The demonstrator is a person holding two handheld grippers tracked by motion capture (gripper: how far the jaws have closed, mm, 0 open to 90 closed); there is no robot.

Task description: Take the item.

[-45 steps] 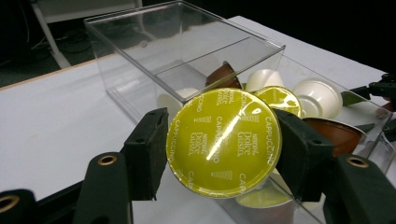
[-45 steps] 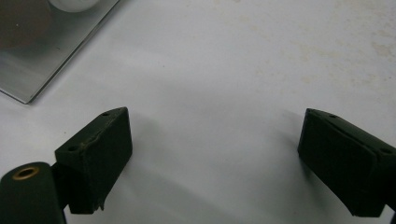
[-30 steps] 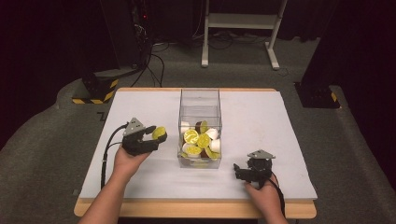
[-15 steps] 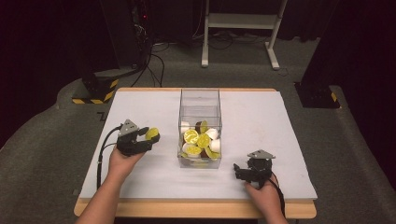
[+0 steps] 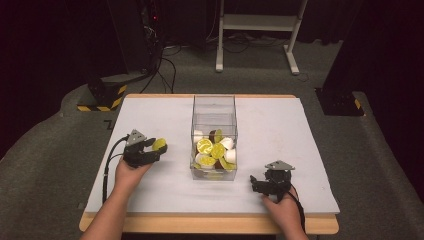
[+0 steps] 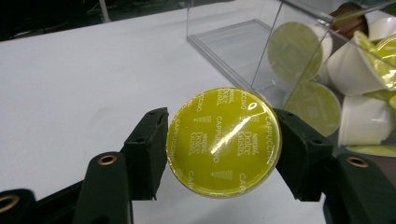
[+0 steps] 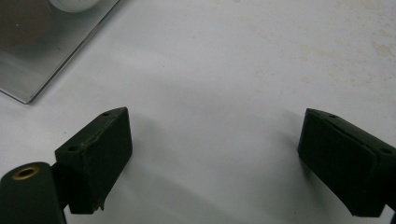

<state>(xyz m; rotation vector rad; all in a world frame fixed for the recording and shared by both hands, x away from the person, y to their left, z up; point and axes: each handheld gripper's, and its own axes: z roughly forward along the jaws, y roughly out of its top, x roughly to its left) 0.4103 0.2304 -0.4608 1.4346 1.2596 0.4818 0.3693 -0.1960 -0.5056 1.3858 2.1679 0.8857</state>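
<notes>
We note the left tool [image 6: 219, 149] pinching one yellow capsule [image 6: 223, 141] above the surface [image 5: 150, 120], left of the clear box [image 5: 214, 107]. Right tool [image 7: 215, 158] spread, empty. Many capsules remain boxed; emptying looks early.

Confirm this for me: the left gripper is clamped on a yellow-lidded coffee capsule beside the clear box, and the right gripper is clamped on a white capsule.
Not quite. The left gripper does grip the yellow-lidded capsule beside the clear box, but the right gripper holds nothing: the right gripper view shows its jaws standing wide apart over the bare white table.
</notes>
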